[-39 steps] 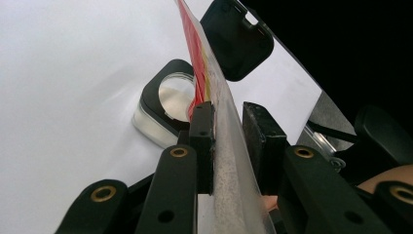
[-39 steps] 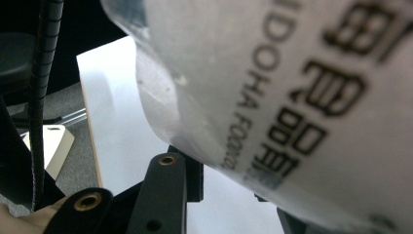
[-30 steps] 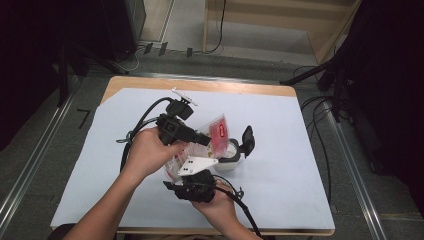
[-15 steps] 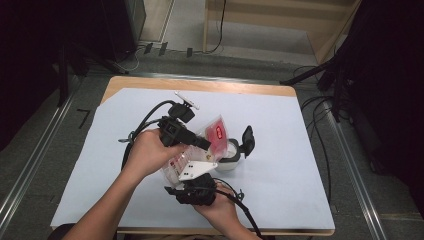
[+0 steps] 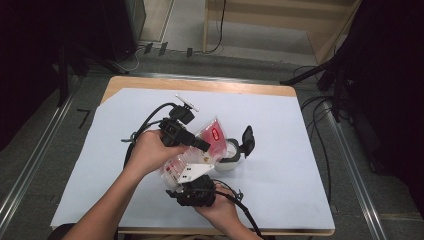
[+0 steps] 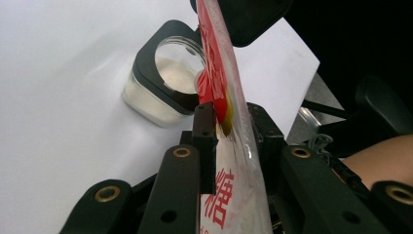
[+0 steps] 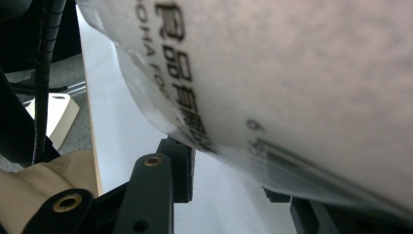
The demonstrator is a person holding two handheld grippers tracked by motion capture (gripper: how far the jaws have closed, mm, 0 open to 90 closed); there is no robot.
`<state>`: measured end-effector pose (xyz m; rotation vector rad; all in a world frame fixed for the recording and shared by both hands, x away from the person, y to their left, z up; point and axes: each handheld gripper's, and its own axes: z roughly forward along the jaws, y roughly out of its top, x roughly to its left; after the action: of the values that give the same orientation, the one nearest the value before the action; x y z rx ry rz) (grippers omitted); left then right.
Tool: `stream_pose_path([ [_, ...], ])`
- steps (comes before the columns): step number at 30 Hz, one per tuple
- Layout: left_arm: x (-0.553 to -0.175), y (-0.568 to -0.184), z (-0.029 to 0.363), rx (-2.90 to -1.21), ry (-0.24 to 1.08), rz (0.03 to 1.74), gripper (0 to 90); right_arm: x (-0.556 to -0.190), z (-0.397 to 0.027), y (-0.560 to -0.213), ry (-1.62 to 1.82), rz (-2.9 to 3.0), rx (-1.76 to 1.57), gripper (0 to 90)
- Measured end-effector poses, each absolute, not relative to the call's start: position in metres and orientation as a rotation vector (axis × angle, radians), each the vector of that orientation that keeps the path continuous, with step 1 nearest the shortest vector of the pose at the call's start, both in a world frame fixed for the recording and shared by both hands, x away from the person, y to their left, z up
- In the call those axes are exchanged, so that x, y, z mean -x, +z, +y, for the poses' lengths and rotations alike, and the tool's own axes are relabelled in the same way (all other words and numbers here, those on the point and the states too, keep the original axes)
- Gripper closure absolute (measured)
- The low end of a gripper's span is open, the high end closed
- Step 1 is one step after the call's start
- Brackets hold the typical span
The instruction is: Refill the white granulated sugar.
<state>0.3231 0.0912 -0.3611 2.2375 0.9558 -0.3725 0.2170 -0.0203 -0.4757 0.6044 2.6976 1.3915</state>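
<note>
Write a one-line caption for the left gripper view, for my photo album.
Left gripper pinching a clear, red-printed pouch above an open jar of white powder on the white table cover.

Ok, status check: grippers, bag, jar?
Left gripper shut on bag, tilted toward the jar. Right gripper holds the bag's lower end. Jar open, lid flipped back. Nothing in the way.

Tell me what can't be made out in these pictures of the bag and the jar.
- Jar's far rim: left gripper view, hidden behind the bag.
- Bag's mouth: high view, too small; left gripper view, cut off by the top edge.
- Right gripper's far jaw: right gripper view, covered by the bag, so its grip is unclear.
- Bag's print: right gripper view, blurred and cut off.
- Right gripper's jaws: high view, under its grey plate.
</note>
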Motion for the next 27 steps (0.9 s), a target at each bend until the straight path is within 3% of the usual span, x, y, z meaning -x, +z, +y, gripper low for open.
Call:
stream_pose_path([
  [27,-0.323,-0.367,0.102,-2.209,-0.393,0.882,86.3,-0.223,-0.024,-0.478,1.346,2.696,-0.644,63.8],
])
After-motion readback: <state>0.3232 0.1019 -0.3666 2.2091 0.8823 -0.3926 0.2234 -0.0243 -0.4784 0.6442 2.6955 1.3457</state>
